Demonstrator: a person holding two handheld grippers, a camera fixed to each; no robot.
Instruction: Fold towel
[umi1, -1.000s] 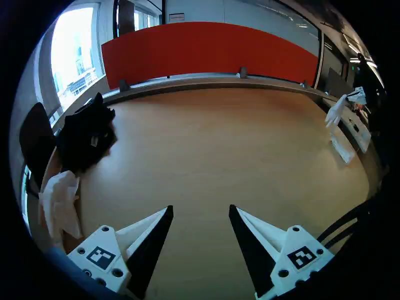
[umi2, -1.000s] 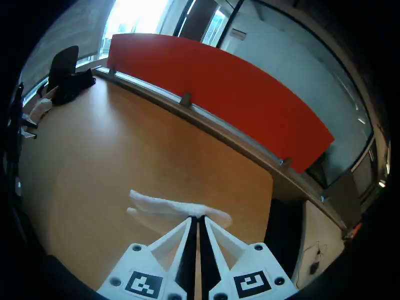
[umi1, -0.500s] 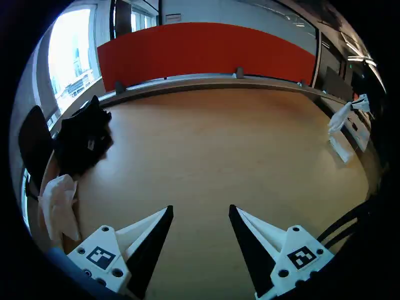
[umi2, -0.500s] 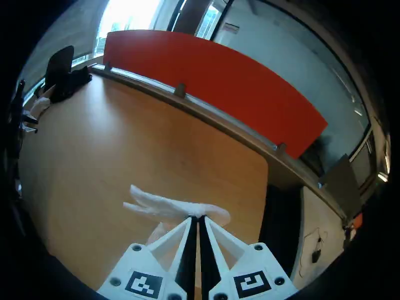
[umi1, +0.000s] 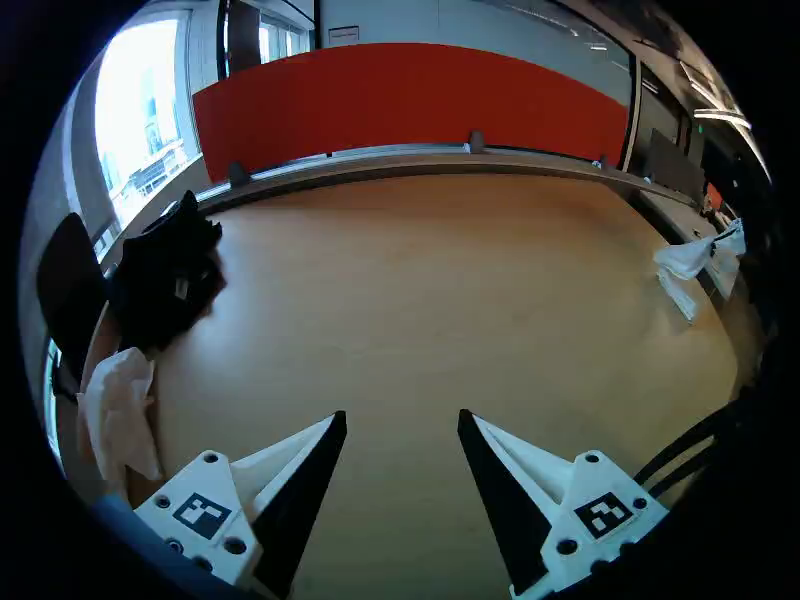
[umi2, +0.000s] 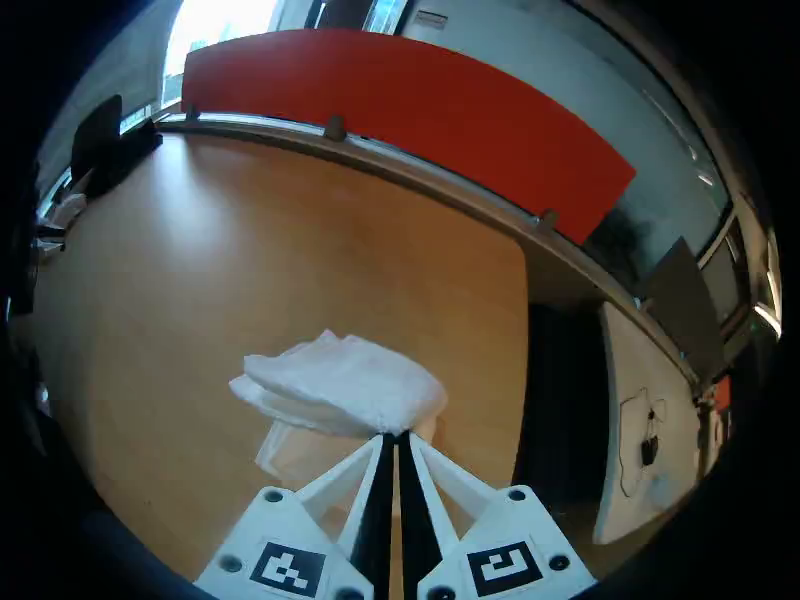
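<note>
Right gripper (umi2: 397, 440): the 2 fingers are pressed together with no gap, pinching an edge of the white towel (umi2: 345, 385) at their tips.
- The towel is bunched into a loose wad just ahead of the fingertips. It appears lifted, with a paler layer drooping below it toward the wooden table (umi2: 250, 250). It sits near the table's right edge.

Left gripper (umi1: 400, 440): the fingers are spread wide with nothing between them, held above bare tabletop well apart from the towel. In the left gripper view the towel shows small at the far right.

Surroundings: a black bag (umi1: 165, 270) and a crumpled white cloth (umi1: 120, 415) lie at the table's left end beside a dark chair (umi1: 62, 280). A red partition (umi1: 420, 95) runs along the back.

Step, as judged: bringing the towel in and laying it out; no fold has been made yet.

Next move calls for:
1. Setting the wad down on open table.
2. Bringing the left gripper across to take a 2nd corner, so the 2 grippers can spread the towel flat.
</note>
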